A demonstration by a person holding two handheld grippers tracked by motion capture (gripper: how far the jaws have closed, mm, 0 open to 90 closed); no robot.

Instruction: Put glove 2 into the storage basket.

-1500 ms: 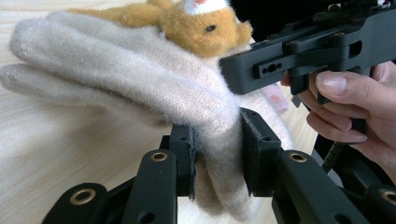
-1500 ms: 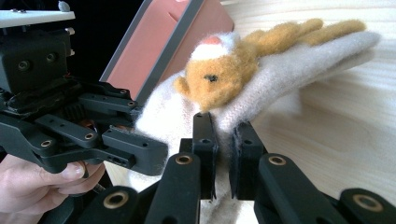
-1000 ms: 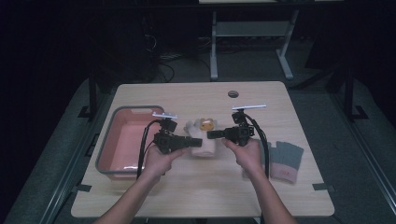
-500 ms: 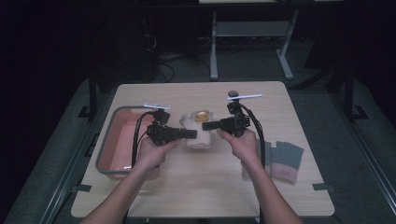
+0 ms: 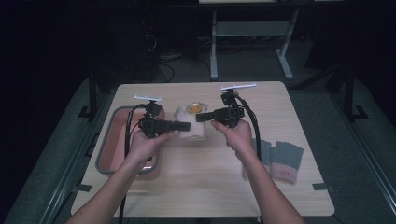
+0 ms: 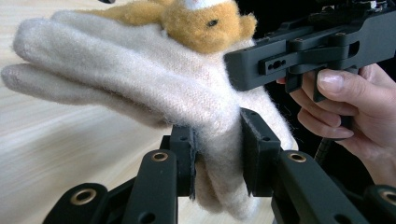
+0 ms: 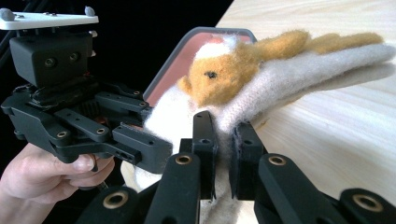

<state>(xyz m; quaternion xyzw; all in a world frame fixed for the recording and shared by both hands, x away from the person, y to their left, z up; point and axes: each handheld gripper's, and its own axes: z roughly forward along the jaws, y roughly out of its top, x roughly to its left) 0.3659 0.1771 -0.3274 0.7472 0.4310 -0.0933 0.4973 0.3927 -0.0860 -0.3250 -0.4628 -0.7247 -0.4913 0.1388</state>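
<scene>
A cream knitted glove with an orange plush animal face on its back hangs above the table between my two grippers. My left gripper is shut on its cuff end from the left, and in the left gripper view the pads squeeze the wool of the glove. My right gripper is shut on the same glove from the right. In the right gripper view the jaws pinch a fold of the glove just below the plush face. The fingers of the glove point away over the table.
A pink tray with a grey rim stands at the table's left, partly under my left hand. Another pair of grey-and-pink gloves lies at the right. The wooden table ends in dark floor and a metal stand behind.
Both hands have risen and moved a little farther from the person, carrying the glove between them. The jaws hold as before.
</scene>
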